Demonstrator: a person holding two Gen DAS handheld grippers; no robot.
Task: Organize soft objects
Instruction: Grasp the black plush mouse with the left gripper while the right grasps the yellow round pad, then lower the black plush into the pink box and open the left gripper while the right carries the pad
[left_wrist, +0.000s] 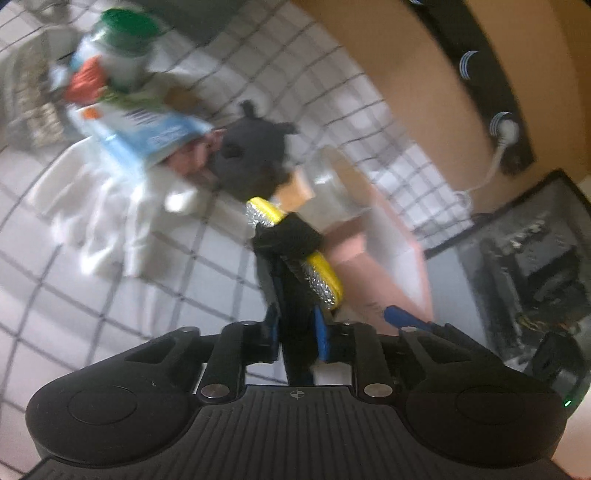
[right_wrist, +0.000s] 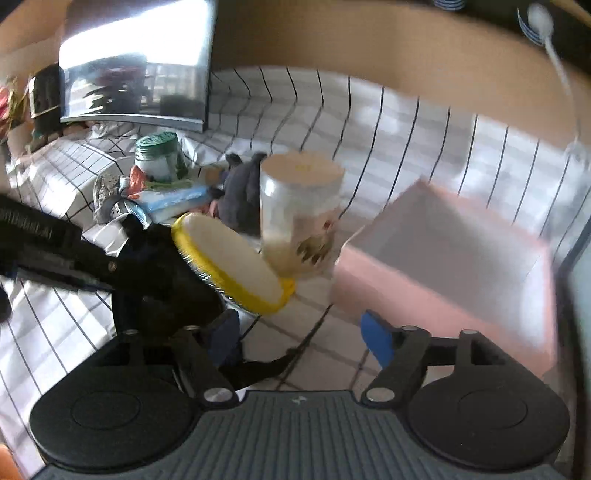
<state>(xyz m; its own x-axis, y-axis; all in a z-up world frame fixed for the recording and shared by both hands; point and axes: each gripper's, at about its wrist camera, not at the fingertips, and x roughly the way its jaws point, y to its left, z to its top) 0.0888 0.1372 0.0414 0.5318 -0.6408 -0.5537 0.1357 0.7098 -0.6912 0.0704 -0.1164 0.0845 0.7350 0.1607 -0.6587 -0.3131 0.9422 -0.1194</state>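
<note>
Here, the left gripper (left_wrist: 295, 325) is clamping a yellow-rimmed oval scrubber's black strap (left_wrist: 286, 238), its long axis slanting toward the open pink cardboard box (right_wrist: 443, 266) nearby, while the right gripper (right_wrist: 303, 332) is gaping empty just beside the box.

Checked white tabletop (left_wrist: 74, 280) bore a pink box (right_wrist: 443, 280), black plush toy (left_wrist: 255, 155), green-lidded jar (right_wrist: 159, 155), white cloth (left_wrist: 110, 221).

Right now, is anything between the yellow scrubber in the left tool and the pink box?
Partly: the clear jar stands right beside the yellow scrubber, near the pink box's left corner. The box's open top looks unobstructed.
</note>
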